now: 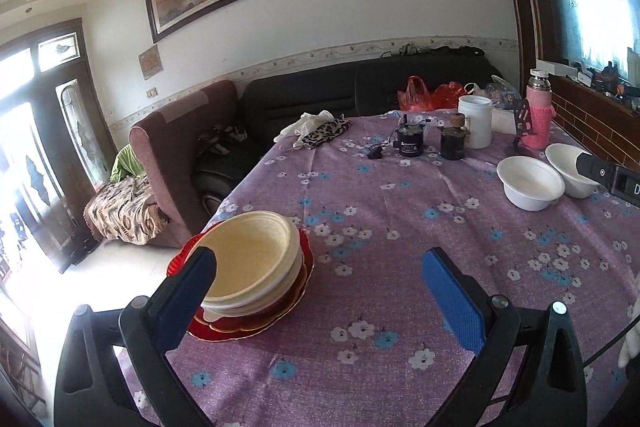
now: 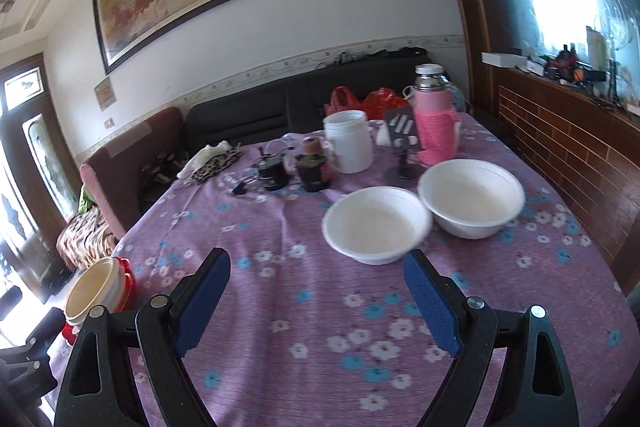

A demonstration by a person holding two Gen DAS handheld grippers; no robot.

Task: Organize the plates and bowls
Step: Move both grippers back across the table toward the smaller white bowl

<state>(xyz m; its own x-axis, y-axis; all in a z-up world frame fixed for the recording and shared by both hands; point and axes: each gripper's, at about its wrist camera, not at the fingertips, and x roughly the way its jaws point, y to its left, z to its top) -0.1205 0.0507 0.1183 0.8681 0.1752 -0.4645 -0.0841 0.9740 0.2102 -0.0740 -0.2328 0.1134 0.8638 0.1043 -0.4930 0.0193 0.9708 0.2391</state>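
A stack of cream bowls (image 1: 252,259) rests on red plates (image 1: 280,311) near the table's left edge. My left gripper (image 1: 320,263) stands open just in front of it, its left finger (image 1: 188,291) overlapping the stack's near rim, with nothing between the pads. Two white bowls (image 2: 376,223) (image 2: 472,197) sit side by side on the purple flowered tablecloth (image 2: 280,307). My right gripper (image 2: 318,263) is open a little short of the nearer bowl, empty. The stack (image 2: 96,287) also shows at the right wrist view's lower left. In the left wrist view the two white bowls (image 1: 530,183) (image 1: 568,163) are at the right.
At the table's far end stand a white jar (image 2: 348,143), a pink thermos (image 2: 434,119), a phone stand (image 2: 404,135), two small dark containers (image 2: 312,171) and a leopard-print cloth (image 2: 216,163). Sofas lie beyond, and a brick-patterned ledge (image 2: 568,155) runs along the right.
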